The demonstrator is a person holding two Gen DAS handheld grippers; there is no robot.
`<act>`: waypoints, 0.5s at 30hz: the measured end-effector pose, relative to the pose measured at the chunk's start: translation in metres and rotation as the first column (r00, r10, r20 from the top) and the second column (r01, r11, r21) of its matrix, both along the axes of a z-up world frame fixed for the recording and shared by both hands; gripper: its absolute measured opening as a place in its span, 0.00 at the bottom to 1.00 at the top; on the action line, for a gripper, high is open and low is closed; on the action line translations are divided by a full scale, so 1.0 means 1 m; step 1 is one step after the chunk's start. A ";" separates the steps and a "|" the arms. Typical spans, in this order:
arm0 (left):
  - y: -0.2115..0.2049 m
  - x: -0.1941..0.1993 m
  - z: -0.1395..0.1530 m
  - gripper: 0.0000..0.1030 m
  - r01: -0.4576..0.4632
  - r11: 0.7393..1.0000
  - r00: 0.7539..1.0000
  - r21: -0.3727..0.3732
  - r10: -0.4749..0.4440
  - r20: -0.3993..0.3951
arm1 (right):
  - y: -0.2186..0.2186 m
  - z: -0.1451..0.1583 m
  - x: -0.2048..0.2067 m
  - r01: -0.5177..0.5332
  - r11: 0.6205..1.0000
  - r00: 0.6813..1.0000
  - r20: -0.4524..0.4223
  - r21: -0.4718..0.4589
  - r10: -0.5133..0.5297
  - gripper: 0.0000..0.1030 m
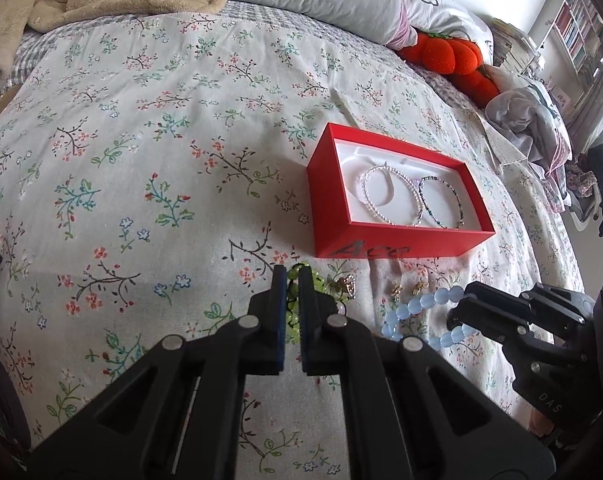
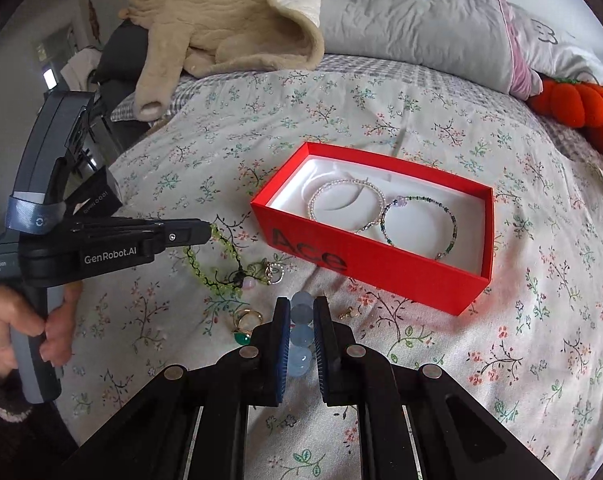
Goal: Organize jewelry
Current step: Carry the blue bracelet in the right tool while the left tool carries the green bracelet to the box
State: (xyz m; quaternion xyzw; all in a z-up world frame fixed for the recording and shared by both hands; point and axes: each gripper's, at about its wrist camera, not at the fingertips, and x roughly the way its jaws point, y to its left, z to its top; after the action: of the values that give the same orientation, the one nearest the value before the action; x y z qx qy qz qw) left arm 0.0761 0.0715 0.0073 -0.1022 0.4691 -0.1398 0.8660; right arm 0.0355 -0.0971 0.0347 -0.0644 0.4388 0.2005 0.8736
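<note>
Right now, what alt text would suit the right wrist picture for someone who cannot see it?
The right gripper pinches a pale blue bead bracelet above a floral bedspread. Beside it, the left gripper holds a green bead bracelet. Behind, an open red box contains two beaded bracelets.

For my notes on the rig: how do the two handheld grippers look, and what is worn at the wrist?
Both grippers are black with silver pivot pins and blue ribbed pads. The left gripper has a grey-blue handle and white lettering "GenRobot.AI". The right gripper bears "DAS" on its body. At the left hand a dark knit cuff with a pale edge shows.
</note>
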 end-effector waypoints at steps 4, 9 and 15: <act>0.000 0.001 0.009 0.06 -0.014 1.000 1.000 -0.016 0.014 0.021 | 0.001 0.010 0.001 -0.002 1.000 1.000 0.021 0.014 0.002 0.11; -0.003 0.006 0.020 0.06 -0.019 0.999 0.999 -0.037 0.021 0.040 | -0.001 0.021 0.003 -0.008 1.000 0.999 0.043 0.026 0.007 0.11; -0.007 0.010 0.043 0.06 -0.023 0.997 0.995 -0.079 0.031 0.095 | -0.010 0.042 0.007 -0.006 0.999 0.998 0.069 0.052 0.002 0.11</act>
State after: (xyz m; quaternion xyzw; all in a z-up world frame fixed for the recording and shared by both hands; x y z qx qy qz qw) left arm 0.0860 0.0646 0.0500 -0.1353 0.4198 -0.1509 0.8847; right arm 0.0427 -0.1076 0.0763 -0.0494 0.4027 0.2111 0.8893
